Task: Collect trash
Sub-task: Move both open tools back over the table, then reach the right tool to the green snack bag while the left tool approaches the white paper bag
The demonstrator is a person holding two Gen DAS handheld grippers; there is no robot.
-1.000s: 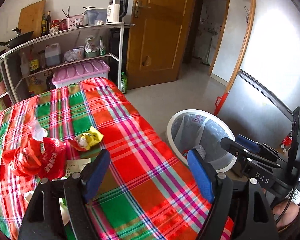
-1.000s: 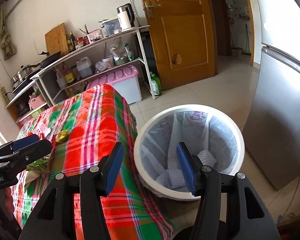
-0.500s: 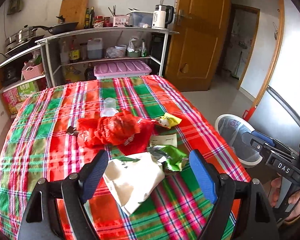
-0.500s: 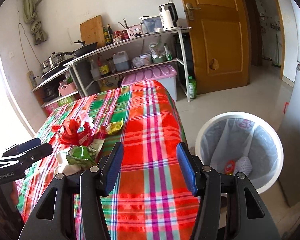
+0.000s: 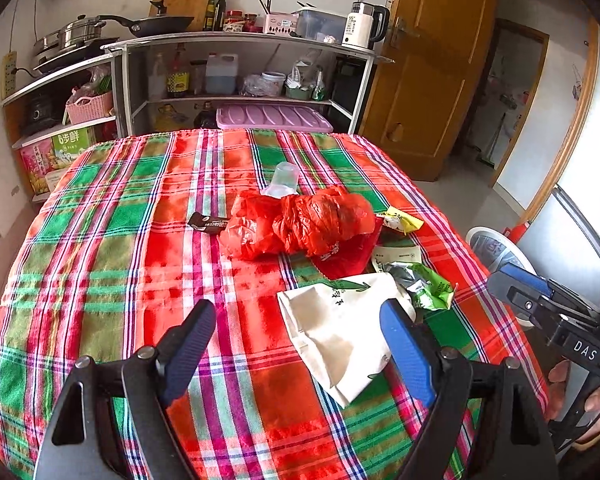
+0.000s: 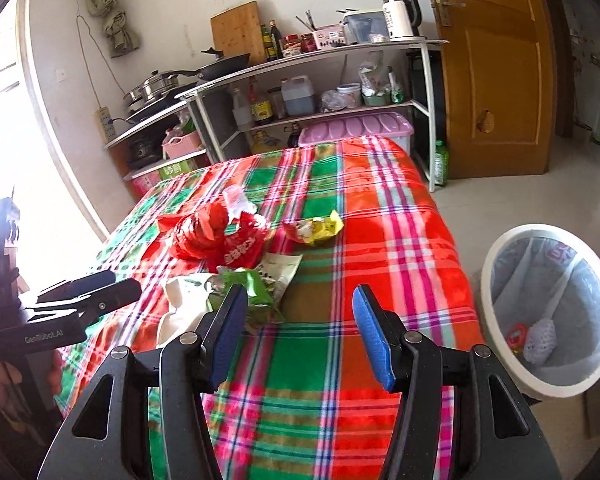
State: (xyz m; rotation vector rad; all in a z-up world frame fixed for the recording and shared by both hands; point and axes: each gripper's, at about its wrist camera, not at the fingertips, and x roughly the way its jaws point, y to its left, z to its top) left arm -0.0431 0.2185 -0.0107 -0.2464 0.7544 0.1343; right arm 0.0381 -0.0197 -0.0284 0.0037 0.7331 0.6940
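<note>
Both empty. Left gripper [image 5: 300, 340] spread wide above the plaid tablecloth [image 5: 100, 240], white paper bag [image 5: 336, 332] at one o'clock. Right gripper [image 6: 300, 332] parted too. Better to slide one pad under the bag's edge, pinch flat, then carry to lined trash bin [image 6: 500, 320].

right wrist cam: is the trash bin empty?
No, the white trash bin beside the table already holds a white foam net and a small red item at the bottom of its liner.
</note>
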